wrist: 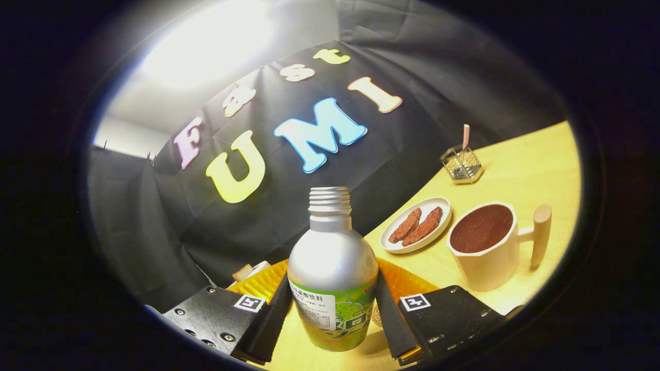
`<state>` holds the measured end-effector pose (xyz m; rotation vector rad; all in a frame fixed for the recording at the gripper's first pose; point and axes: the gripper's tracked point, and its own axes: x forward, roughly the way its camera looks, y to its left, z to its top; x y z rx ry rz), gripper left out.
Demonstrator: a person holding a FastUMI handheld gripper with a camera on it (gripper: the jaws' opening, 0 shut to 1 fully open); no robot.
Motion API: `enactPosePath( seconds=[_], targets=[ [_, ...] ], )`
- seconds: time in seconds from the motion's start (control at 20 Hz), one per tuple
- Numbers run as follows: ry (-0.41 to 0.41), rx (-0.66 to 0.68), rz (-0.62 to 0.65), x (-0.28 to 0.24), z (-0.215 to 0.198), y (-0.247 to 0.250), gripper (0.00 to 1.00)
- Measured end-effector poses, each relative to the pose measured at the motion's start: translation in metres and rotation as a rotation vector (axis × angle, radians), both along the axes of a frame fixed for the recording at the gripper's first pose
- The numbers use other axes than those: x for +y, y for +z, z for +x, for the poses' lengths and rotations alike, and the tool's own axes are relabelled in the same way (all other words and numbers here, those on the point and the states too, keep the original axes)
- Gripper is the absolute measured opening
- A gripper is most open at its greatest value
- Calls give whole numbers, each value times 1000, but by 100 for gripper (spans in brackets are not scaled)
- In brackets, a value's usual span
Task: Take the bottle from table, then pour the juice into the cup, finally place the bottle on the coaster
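A silver metal bottle (332,257) with a green label and an open threaded neck stands upright between my fingers. My gripper (332,288) is shut on it, one finger pressing on each side of its lower body. A white cup (490,257) with a wooden handle, filled with a dark brown content, sits on the wooden table (536,165) ahead and to the right of the bottle. A small patterned round thing (377,315), partly hidden, peeks out between the bottle and my right finger; I cannot tell whether it is the coaster.
A white plate (394,243) with two brown pieces lies just left of the cup. Farther back stands a wire holder (462,166) with a stick in it. An orange ridged object (407,283) lies right behind the bottle. The black cloth wall rises along the table's far edge.
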<state>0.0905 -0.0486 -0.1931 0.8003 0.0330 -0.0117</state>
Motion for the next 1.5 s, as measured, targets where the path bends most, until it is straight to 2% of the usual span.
enactPosePath(
  seconds=[0.2, 0.55, 0.95, 1.15, 1.5],
  targets=[
    [-11, 14, 153, -10, -3, -12, 79],
    [-22, -43, 421, -20, 0, -4, 79],
    [-16, -64, 598, -17, 2, -3, 79],
    [-14, -120, 709, -18, -3, 3, 78],
    [-29, -142, 822, -19, 2, 8, 78]
  ],
)
